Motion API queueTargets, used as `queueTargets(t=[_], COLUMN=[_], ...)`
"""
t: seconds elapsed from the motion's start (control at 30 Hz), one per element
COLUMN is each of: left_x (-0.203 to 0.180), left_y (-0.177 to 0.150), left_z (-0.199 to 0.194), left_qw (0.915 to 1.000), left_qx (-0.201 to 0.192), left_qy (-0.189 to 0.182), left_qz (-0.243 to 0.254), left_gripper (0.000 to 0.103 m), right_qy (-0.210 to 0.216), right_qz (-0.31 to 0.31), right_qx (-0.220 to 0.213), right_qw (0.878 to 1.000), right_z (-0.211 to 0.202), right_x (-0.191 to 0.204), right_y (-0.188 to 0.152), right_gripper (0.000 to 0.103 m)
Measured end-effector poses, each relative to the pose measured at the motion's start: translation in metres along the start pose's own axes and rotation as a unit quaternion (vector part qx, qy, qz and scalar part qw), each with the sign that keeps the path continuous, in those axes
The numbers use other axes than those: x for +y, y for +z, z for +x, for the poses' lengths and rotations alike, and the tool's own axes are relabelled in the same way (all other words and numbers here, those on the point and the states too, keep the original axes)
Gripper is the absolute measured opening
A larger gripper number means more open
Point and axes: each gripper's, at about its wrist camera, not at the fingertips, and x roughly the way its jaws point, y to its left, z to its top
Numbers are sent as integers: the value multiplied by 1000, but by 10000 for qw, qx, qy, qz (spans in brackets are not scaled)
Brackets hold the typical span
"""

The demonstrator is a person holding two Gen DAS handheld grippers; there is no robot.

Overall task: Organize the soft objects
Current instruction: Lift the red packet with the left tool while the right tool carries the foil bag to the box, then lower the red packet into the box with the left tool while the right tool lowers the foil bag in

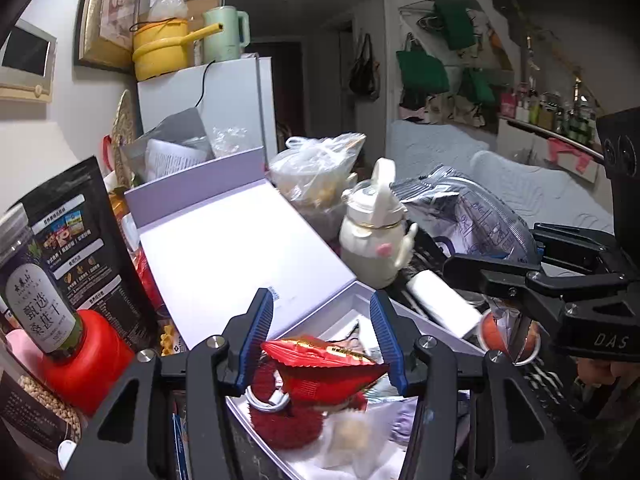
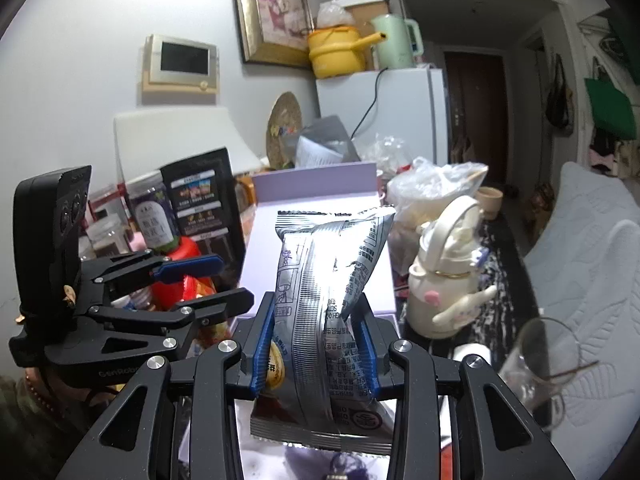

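**Two grippers, two snack packets over a crowded table**

Two packets are held above a cluttered tabletop in a small room: a white fridge (image 2: pixel 380 112) stands at twelve o'clock, with a yellow enamel pot (image 2: pixel 338 50) and a pale green kettle (image 2: pixel 394 42) on top, and a gilt-framed picture (image 2: pixel 274 12) on the wall beside it. A quilted grey sofa (image 2: pixel 580 264) runs along three o'clock.

An open lavender box (image 1: pixel 240 240), smooth card with its lid raised, lies in the middle. At nine o'clock stand a matte black pouch (image 1: pixel 86 240) and a jar with a red lid (image 1: pixel 86 356); both carry Chinese print. A glossy cream teapot-shaped bottle (image 1: pixel 372 244) sits at one o'clock of the box, near a crinkled clear plastic bag (image 1: pixel 316 168).

The left gripper (image 1: pixel 320 346) has its ribbed blue pads clamped on a crumpled red foil packet (image 1: pixel 324 368), above a fuzzy red item (image 1: pixel 286 420) in the box. The right gripper (image 2: pixel 316 350) is closed on a silver foil packet (image 2: pixel 332 280), upright, printed with small Chinese text. "DAS" reads on its black body in the left view.
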Motion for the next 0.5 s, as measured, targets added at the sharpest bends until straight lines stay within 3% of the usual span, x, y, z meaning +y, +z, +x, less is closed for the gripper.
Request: queueTargets(t=[0.23, 0.5], left_x=[9, 4], left_y=[-13, -23], left_z=[29, 55], left_qw=[9993, 9988], left_qx=[321, 424], left_qy=[-47, -170], left_qz=[-201, -177], left_gripper=[50, 50], right_qy=[106, -5], right_qz=[197, 332], right_qx=[366, 913], right_qw=[9991, 9953], right_z=[40, 70], right_x=[-14, -34], right_y=[-13, -31], right_gripper=[36, 36])
